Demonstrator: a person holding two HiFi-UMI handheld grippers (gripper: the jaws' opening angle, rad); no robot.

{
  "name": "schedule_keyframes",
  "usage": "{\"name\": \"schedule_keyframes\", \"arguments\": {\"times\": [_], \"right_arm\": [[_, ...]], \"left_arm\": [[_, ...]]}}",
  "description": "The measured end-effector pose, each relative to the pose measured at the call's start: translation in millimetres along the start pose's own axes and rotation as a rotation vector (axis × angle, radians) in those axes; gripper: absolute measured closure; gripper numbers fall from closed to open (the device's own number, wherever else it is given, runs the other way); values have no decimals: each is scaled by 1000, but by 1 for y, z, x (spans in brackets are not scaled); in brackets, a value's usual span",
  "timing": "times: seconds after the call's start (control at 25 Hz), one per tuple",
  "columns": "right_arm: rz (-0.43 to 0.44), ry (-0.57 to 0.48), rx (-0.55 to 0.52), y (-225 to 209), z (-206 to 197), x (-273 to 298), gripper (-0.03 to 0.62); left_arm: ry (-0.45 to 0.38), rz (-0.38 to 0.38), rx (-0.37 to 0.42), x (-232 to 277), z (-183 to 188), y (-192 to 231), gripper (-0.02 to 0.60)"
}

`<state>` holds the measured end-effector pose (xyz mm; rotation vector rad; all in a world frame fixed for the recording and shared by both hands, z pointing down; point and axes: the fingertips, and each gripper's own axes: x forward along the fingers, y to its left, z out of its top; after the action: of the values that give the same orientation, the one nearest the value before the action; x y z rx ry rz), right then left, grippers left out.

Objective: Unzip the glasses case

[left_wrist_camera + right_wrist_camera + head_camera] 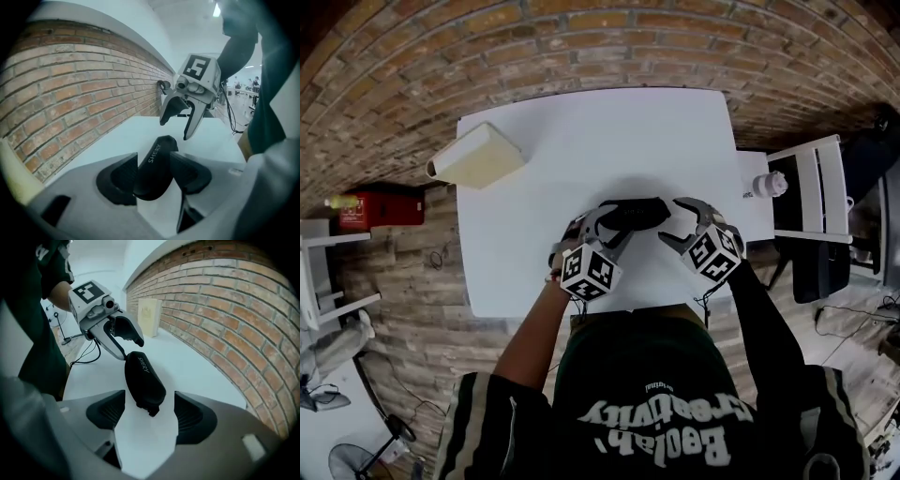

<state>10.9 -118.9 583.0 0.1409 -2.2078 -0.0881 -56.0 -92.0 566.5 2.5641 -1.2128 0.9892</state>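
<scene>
A black glasses case [633,212] is held a little above the white table [581,141], between the two grippers. My left gripper [605,227] is shut on one end of it; in the left gripper view both pads press on the sides of the case [152,171]. My right gripper [677,223] stands open at the other end. In the right gripper view that end of the case [143,378], with its small zipper pull [151,411] hanging down, sits between the wide-apart pads and touches neither. The left gripper [123,341] shows behind the case there.
A cream box [478,155] lies at the table's far left corner. A white chair [811,202] and a white bottle [767,185] stand to the right of the table. A brick wall [581,47] runs along the far side.
</scene>
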Motion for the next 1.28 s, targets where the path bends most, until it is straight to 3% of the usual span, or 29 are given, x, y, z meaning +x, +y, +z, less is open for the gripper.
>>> {"name": "schedule_keyframes", "arguments": {"times": [0.24,0.28,0.36,0.52,0.6,0.72,1.08,1.28], "right_arm": [[-16,71,-224,10,21,34,233],[-6,97,-260,11,21,39,241],[28,131,-279,13,20,45,315],[145,73,-79,15,28,39,327],[172,60,-27,17,27,37,329],[153,70,-7,15,20,37,332],[186,-20,234,6,21,33,329],[181,-31,231,8,23,32,329]], "left_arm": [[-41,-13,-117,-17,2,-19,373],[-44,-17,-132,-17,2,-22,374],[-37,-26,-143,-15,-1,-29,377],[-2,-54,-142,-5,-11,-38,379],[14,-61,-139,3,-16,-40,381],[31,-67,-142,14,-20,-40,399],[36,-93,-120,18,-16,-40,397],[90,-106,-134,32,-27,-41,396]]}}
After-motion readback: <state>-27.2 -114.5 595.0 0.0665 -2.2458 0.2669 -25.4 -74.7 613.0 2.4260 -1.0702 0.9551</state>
